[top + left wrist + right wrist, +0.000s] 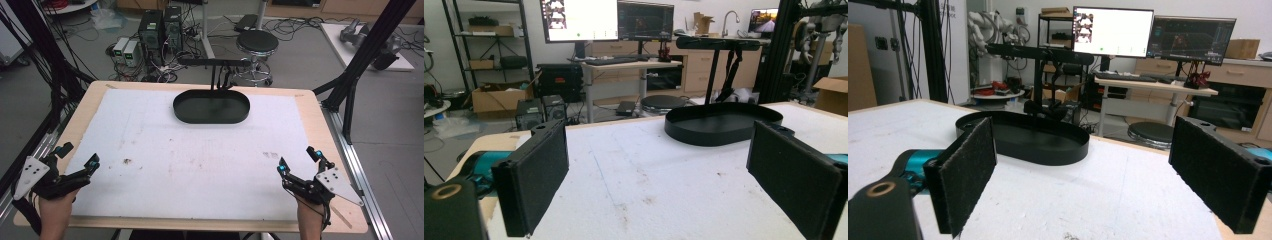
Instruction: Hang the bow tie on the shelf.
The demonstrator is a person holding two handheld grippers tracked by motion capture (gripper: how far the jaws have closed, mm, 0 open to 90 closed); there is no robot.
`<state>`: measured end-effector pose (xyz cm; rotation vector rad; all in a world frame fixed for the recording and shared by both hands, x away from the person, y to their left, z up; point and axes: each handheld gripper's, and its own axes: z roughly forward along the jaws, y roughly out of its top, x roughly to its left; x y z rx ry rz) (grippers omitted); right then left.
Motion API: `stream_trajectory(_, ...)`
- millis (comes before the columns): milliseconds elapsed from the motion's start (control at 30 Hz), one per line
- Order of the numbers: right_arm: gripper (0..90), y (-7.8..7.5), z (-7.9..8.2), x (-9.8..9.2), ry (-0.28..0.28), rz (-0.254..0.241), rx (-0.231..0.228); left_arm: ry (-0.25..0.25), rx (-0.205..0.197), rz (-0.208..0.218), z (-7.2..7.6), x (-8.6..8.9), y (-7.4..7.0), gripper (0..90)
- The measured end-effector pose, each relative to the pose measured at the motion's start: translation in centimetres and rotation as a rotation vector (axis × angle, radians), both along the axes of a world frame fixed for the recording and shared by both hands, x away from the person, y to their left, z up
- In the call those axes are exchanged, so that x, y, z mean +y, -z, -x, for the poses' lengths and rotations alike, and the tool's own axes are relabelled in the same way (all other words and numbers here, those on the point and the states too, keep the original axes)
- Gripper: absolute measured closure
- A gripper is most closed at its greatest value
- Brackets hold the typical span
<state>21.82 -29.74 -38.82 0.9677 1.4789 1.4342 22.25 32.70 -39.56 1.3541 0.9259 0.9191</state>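
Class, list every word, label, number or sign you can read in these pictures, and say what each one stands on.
None can be read.
Left monitor: white window, text too small.
Dark monitor: blurred.
Black oval tray: no lettering.
Left tool, right tool: no markings legible.

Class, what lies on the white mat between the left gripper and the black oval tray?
Nothing but bare, lightly stained white mat between left gripper and black oval tray, per the high view.

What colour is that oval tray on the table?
The oval tray is black, clearest in the high view.
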Motion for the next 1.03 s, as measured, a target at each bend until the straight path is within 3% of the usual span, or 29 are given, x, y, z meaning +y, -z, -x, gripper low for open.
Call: stream_trajectory(1033,11.0,0.71,0.06,0.00,0.002,0.021,0.013,-0.005,-0.007,-0.003,0.15,0.03,0.04,10.3)
